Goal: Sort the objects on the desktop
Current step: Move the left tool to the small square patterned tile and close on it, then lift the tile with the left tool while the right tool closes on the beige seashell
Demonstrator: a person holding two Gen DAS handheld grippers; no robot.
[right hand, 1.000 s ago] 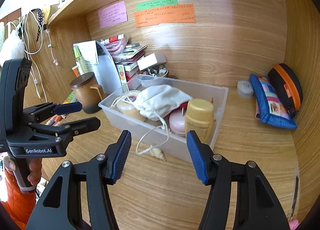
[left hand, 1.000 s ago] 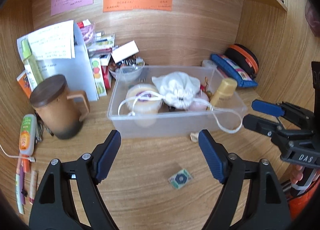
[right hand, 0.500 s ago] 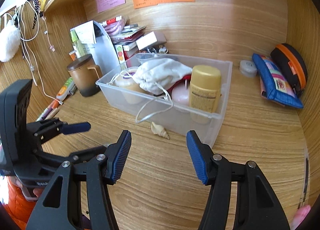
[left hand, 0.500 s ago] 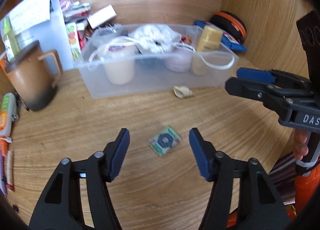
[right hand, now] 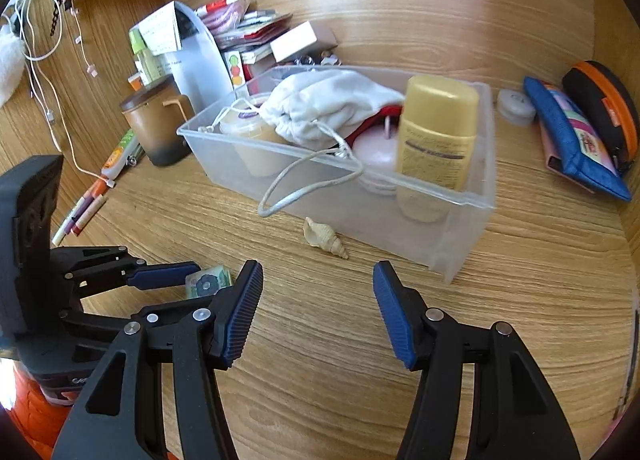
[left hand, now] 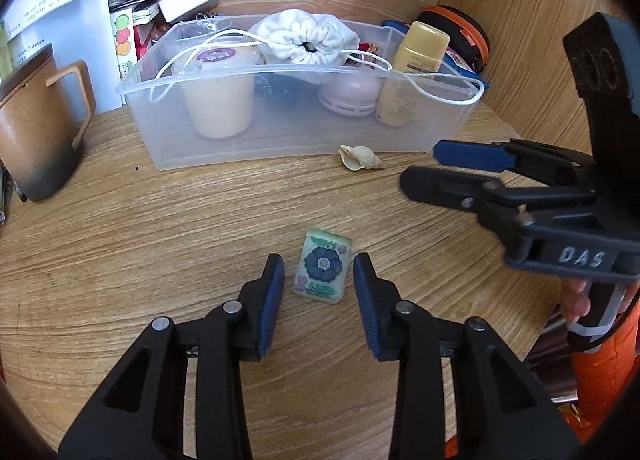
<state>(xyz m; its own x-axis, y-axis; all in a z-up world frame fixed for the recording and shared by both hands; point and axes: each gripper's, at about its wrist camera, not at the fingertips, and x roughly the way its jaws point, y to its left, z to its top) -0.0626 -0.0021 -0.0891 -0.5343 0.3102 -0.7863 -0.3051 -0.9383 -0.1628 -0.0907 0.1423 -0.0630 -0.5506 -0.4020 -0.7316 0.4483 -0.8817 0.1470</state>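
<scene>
A small green packet with a dark flower print (left hand: pixel 322 271) lies flat on the wooden desk. My left gripper (left hand: pixel 319 274) straddles it, jaws closing, with a gap still showing on each side of the packet. From the right wrist view the same packet (right hand: pixel 208 281) sits between the left gripper's blue pads (right hand: pixel 162 275). My right gripper (right hand: pixel 318 284) hovers open over bare desk, just short of a pale seashell (right hand: pixel 322 238), which also shows in the left wrist view, seashell (left hand: pixel 359 157). Behind stands a clear plastic bin (left hand: pixel 168 148) holding a white drawstring pouch, a cream jar and a yellow bottle.
A brown lidded mug (left hand: pixel 38 120) stands left of the bin. Books, boxes and papers pile up at the back left. A blue pouch (right hand: pixel 572 140) and a black-orange case (right hand: pixel 608 108) lie at the right wall. Pens and a tube lie along the left edge (right hand: pixel 86 208).
My left gripper has dropped toward the desk, closed in around the green packet and narrowed its jaws. My right gripper has sunk lower, toward the seashell, with its jaws unchanged.
</scene>
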